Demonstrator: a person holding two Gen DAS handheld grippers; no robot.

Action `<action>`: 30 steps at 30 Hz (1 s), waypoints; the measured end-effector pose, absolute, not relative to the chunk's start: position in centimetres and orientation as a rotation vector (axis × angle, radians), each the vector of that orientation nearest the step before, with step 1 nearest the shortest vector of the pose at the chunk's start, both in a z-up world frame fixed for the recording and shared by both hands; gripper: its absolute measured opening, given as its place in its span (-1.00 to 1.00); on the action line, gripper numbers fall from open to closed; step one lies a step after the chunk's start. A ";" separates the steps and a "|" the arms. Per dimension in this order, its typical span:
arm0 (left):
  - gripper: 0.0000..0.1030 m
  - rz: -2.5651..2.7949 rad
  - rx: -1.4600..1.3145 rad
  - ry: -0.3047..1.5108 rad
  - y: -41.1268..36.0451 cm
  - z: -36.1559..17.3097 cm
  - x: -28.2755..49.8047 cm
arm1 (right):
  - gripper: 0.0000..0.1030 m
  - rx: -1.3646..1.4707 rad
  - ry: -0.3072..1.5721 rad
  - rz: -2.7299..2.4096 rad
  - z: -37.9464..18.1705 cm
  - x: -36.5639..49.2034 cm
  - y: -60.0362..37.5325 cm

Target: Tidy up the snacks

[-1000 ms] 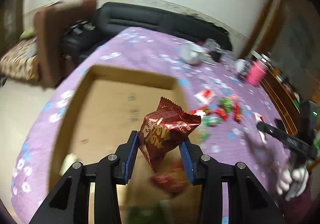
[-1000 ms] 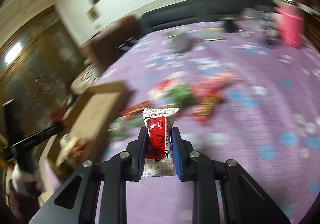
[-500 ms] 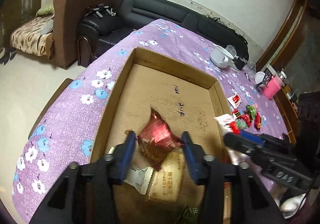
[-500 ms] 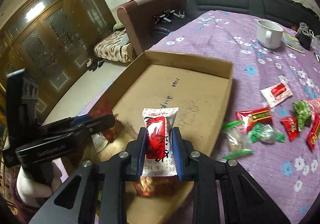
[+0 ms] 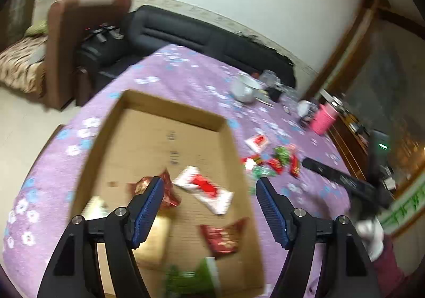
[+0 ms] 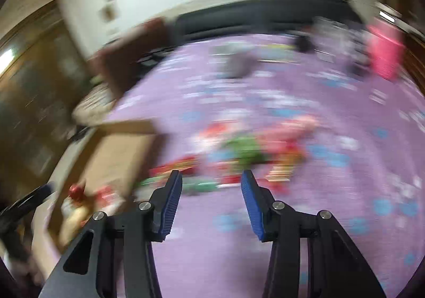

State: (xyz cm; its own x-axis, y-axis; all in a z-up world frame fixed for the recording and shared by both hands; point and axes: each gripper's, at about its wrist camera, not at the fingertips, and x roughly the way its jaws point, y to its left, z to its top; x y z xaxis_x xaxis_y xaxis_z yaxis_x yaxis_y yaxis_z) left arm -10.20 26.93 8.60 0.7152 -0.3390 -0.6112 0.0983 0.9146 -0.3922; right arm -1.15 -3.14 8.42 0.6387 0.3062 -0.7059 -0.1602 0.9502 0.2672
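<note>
Between the opening jaws of the left gripper (image 5: 208, 191) nothing is held; below and ahead lies the cardboard box (image 5: 231, 143), its floor bare toward the far wall, with a white-and-red packet (image 5: 204, 189) and other wrappers nearer. The right gripper (image 6: 211, 181), jaws opening and empty, faces bare purple worktop (image 6: 332, 231); beyond its tips, what seems a blurred cluster of loose snacks (image 6: 247, 151) blocks the way.

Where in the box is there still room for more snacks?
The far half of the cardboard box floor is bare, up to its back wall. The near half is crowded: the white-and-red packet, two dark red packets and a green one lie there. Outside, the purple cloth past the box is bare too.
</note>
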 end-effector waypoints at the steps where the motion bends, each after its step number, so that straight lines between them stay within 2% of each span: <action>1: 0.47 -0.265 -0.335 0.740 26.1 8.8 -10.1 | -0.13 0.209 0.848 0.225 7.9 -0.5 -4.9; 12: 0.47 -0.399 -0.139 0.836 15.0 8.5 -7.6 | -0.13 0.262 0.902 0.166 3.7 3.8 -6.7; 14: 0.47 -0.410 -0.114 0.845 13.6 8.4 -7.0 | -0.23 0.289 0.904 0.168 3.1 4.0 -7.7; 15: 0.47 -0.415 -0.102 0.847 13.0 8.4 -6.7 | -0.49 0.314 0.901 0.182 2.9 4.0 -8.2; 16: 0.47 -0.419 -0.087 0.850 12.3 8.4 -6.2 | -0.57 0.333 0.901 0.194 2.7 4.0 -8.6; 30: 0.47 -0.527 0.245 0.880 1.5 5.7 5.2 | -0.64 0.472 0.858 0.234 4.2 3.5 -12.9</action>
